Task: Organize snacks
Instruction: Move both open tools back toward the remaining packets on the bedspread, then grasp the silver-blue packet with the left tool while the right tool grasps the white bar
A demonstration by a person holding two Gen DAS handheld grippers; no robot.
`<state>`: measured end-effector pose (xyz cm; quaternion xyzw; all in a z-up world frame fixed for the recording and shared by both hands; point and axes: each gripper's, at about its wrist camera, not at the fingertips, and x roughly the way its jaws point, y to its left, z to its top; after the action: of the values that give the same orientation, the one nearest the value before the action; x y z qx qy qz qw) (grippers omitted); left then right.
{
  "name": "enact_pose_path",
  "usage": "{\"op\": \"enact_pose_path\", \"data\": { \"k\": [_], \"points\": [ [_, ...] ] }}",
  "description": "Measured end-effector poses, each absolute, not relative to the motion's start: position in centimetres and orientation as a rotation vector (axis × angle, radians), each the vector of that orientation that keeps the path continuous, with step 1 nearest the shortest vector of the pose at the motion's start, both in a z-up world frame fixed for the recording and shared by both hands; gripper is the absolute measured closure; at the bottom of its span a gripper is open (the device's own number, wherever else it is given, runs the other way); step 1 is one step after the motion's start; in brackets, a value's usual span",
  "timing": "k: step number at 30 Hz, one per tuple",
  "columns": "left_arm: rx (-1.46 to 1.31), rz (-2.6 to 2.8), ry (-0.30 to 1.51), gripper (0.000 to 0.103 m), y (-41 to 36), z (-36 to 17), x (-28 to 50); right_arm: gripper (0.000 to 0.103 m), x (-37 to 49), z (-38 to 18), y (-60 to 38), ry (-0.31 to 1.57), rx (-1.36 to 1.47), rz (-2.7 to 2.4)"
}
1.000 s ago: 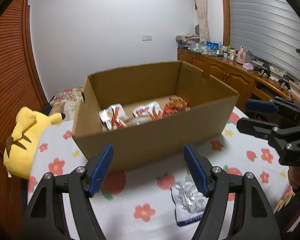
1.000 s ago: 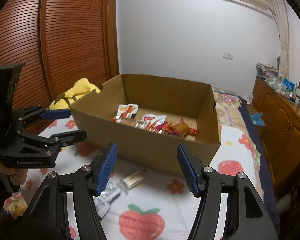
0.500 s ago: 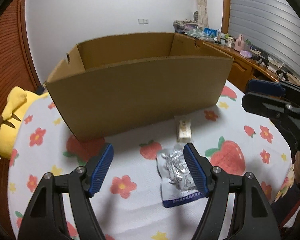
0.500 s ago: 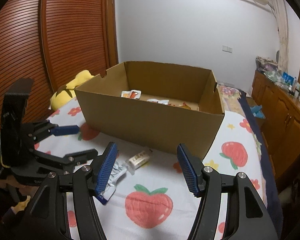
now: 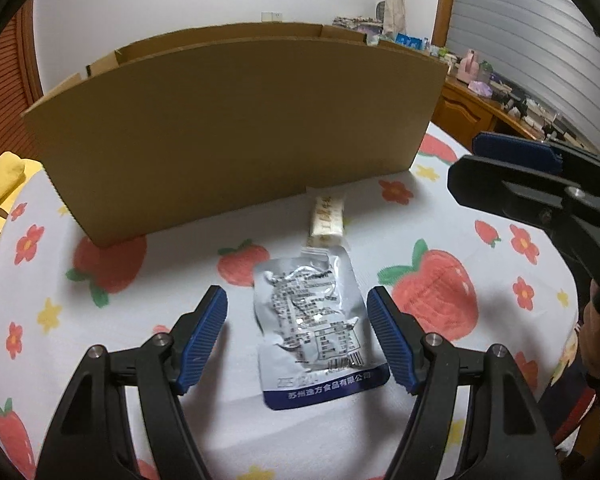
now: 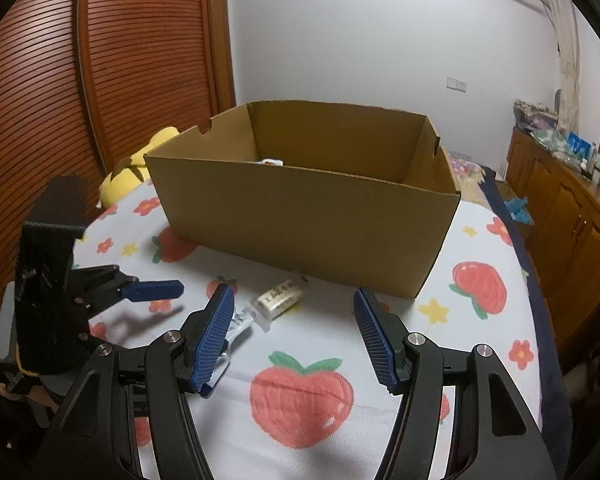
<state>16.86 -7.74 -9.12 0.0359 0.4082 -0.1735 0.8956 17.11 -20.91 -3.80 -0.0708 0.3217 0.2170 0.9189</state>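
A silver foil snack pouch (image 5: 314, 322) with a blue bottom band lies flat on the strawberry-print cloth, between the blue pads of my left gripper (image 5: 296, 338), which stands open and clear of it. Just beyond the pouch lies a small beige wrapped bar (image 5: 327, 218) (image 6: 277, 301), close to the front wall of the brown cardboard box (image 5: 236, 128) (image 6: 304, 216). My right gripper (image 6: 294, 338) is open over the cloth, the bar ahead of its left pad and the pouch (image 6: 228, 342) mostly hidden behind that pad. Each gripper shows in the other's view: the right gripper (image 5: 512, 172), the left gripper (image 6: 140, 294).
A yellow plush toy (image 5: 0, 192) (image 6: 134, 172) lies at the table's left edge. A wooden sideboard (image 6: 568, 204) crowded with small items runs along the right wall. A wooden slatted door (image 6: 100, 64) stands behind on the left. One snack packet's edge (image 6: 272, 162) shows inside the box.
My left gripper has sunk and tipped down towards the silver pouch, so the box's inside has dropped out of its view. My right gripper has lowered slightly. Both stay open.
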Motion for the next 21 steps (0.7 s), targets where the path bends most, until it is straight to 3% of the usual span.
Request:
{"op": "enact_pose_path", "data": {
  "k": [10,14,21],
  "points": [
    [0.107,-0.347,0.875,0.029,-8.7,-10.2,17.0,0.039,17.4,-4.8,-20.9,0.685,-0.142,0.443],
    [0.140,-0.339,0.861,0.040,-8.8,-10.4,16.6,0.039,17.6,-5.2,-20.8,0.695,-0.140,0.443],
    [0.120,-0.335,0.865,0.047,-7.3,-10.3,16.5,0.039,18.5,-6.4,-20.3,0.728,-0.139,0.447]
  ]
}}
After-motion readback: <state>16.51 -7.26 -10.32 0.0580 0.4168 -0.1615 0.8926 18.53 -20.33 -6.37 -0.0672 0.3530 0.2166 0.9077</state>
